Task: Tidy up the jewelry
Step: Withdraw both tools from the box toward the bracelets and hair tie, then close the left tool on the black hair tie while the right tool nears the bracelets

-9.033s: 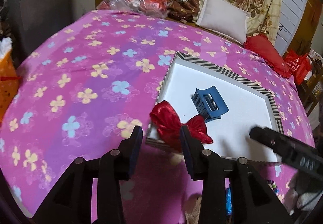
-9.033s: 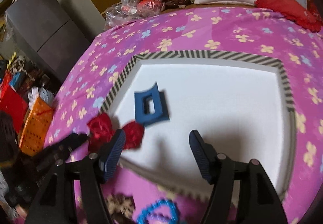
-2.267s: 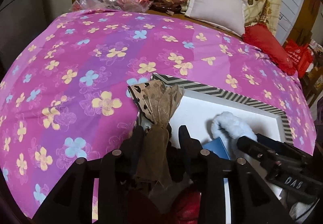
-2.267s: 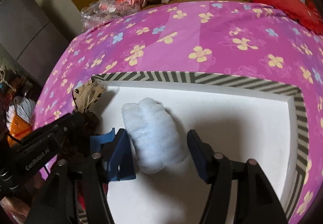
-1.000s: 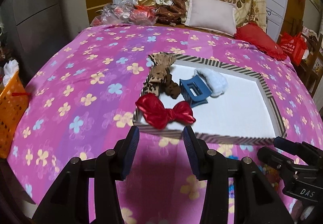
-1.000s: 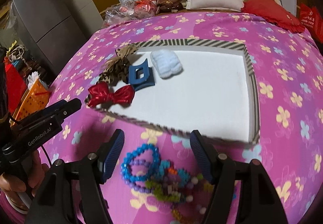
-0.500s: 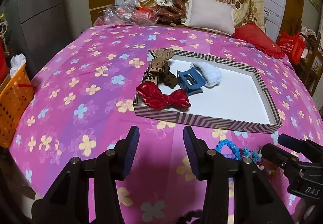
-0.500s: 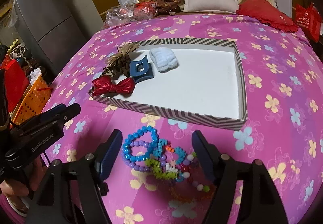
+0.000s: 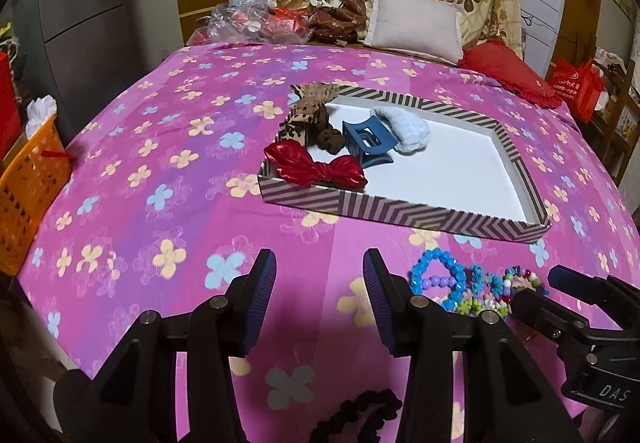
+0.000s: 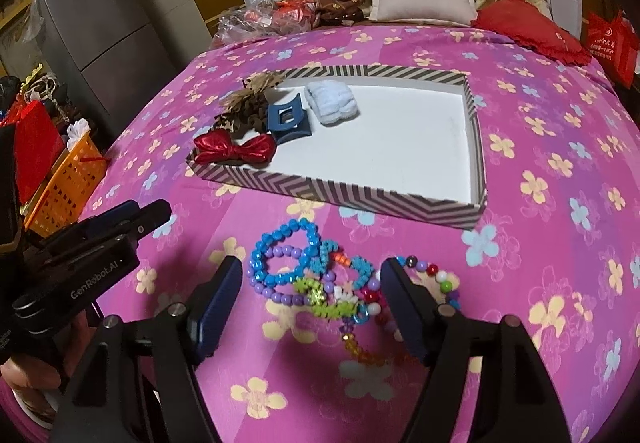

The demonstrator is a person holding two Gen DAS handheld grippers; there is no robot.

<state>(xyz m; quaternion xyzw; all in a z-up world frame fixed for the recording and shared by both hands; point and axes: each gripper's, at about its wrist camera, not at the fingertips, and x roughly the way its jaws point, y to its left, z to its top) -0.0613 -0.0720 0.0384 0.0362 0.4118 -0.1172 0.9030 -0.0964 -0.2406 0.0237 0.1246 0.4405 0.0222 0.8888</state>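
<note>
A striped tray lies on the pink flowered bedspread. Inside it, at the left end, are a red bow, a blue claw clip, a leopard-print scrunchie bow and a fluffy white scrunchie. A tangle of coloured bead bracelets lies in front of the tray. My right gripper is open, hovering just above the beads. My left gripper is open and empty over bare bedspread, left of the beads. A black scrunchie lies near the bottom edge.
An orange basket stands off the bed's left side. Pillows, a red cushion and plastic-wrapped items fill the far end. A grey fridge stands at the left. A hand holds the left gripper.
Both grippers have pulled back from the tray toward the near side of the bed. The bead bracelets now lie between the right gripper's fingers, and the tray sits farther off.
</note>
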